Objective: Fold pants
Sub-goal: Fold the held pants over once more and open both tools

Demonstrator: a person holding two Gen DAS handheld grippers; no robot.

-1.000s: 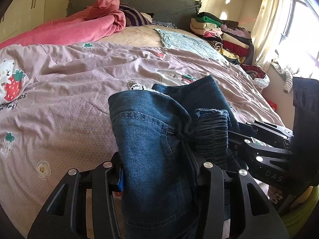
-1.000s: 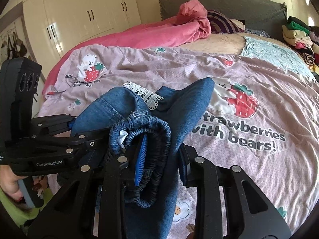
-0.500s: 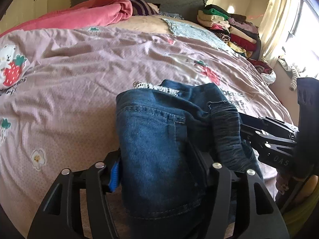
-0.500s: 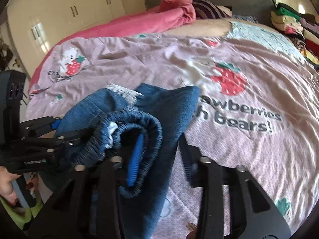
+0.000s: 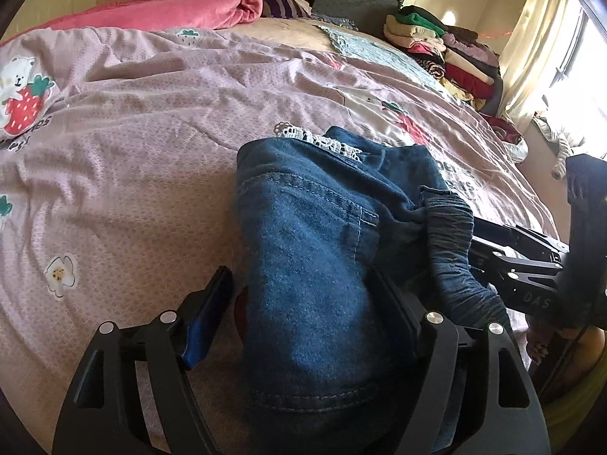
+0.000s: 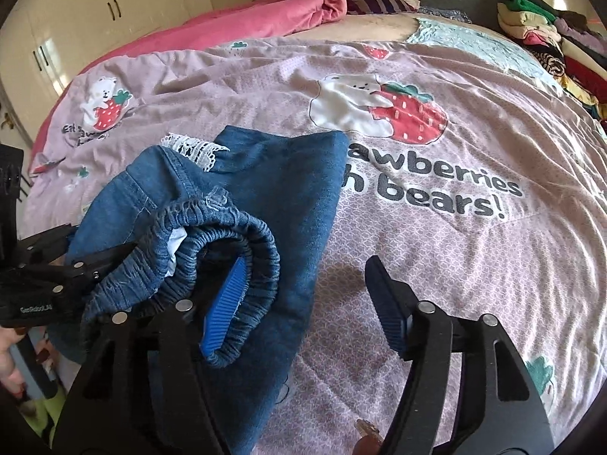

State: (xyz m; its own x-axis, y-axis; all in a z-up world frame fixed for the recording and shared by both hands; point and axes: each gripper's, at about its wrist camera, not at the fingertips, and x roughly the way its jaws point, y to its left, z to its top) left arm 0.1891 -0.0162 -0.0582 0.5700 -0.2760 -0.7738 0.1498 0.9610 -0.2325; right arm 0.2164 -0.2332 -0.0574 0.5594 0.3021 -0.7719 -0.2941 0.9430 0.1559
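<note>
Blue denim pants (image 5: 322,273) with a white lace hem (image 5: 322,140) lie bunched and folded on the pink bedspread near the bed's front edge. My left gripper (image 5: 303,311) is open, its jaws spread wide, and the denim lies loosely between them. In the right wrist view the pants (image 6: 265,197) lie at the left. My right gripper (image 6: 307,295) is open wide. The elastic waistband (image 6: 242,250) drapes over its left blue pad (image 6: 224,311); its right pad (image 6: 390,314) is clear of the cloth.
A pink bedspread (image 6: 436,151) with bear and strawberry prints covers the bed. A pink blanket (image 5: 170,11) is heaped at the head. A stack of folded clothes (image 5: 447,57) stands at the far right by the curtain. White wardrobes (image 6: 114,11) stand at the left.
Both grippers have opened: the left let go of the denim, the right let go of the waistband. The pants have sunk lower onto the bed.
</note>
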